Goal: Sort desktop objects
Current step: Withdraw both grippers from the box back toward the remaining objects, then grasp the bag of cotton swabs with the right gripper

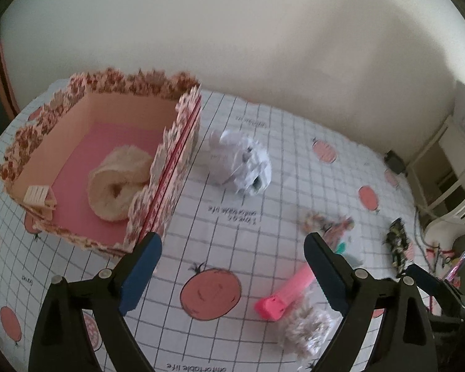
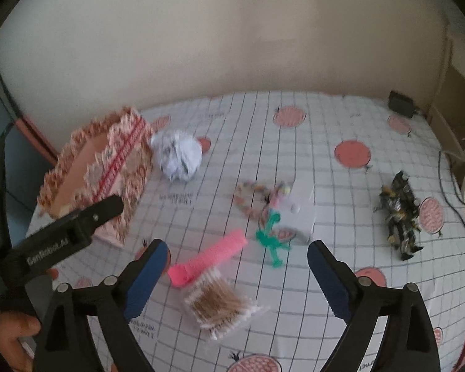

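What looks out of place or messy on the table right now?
The crumpled paper ball beside the floral box looks like trash among the keepsakes. The bead bracelet and green pipe-cleaner figure lie tangled together. The cotton swab bundle rests against the pink comb. Nothing looks spilled or broken.

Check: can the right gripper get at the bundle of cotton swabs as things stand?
Probably yes. The right gripper is open just above the bundle of cotton swabs; only the pink comb touches its far edge.
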Demonstrator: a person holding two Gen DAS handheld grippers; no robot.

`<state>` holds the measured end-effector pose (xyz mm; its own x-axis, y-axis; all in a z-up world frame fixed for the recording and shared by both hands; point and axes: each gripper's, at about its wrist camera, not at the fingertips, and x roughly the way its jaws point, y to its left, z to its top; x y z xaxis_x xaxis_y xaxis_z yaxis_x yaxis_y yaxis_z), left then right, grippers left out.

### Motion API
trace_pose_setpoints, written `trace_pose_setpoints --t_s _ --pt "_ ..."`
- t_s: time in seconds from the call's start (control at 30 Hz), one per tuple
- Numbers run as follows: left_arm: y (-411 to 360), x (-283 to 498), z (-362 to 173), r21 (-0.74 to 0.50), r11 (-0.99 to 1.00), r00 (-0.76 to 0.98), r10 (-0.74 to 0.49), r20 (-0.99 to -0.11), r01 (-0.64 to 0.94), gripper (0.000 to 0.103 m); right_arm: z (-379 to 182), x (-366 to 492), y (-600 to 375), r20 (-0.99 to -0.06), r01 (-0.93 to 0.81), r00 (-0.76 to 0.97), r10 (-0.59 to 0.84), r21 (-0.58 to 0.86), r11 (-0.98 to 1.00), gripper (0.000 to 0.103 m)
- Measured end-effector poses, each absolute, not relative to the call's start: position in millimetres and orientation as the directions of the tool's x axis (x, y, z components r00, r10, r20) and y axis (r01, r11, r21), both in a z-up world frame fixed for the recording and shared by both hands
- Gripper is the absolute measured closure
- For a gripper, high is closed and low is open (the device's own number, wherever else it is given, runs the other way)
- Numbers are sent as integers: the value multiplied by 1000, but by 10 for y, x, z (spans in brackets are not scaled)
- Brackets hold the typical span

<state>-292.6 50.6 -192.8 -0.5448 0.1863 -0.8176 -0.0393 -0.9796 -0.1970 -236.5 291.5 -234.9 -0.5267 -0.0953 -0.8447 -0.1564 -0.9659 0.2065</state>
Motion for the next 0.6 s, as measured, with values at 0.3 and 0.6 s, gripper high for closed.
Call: trace_pose_setpoints --t_s 0.3,0.6 --pt "463 -2971 -2277 -159 -987 -411 145 -900 1 10 -2761 -2410 2792 -925 -135 -356 -133 192 -972 3" --pt "404 -2989 -2577 -139 -990 -290 125 -949 27 10 -3043 -2434 2633 -954 -104 -253 -159 190 -976 3"
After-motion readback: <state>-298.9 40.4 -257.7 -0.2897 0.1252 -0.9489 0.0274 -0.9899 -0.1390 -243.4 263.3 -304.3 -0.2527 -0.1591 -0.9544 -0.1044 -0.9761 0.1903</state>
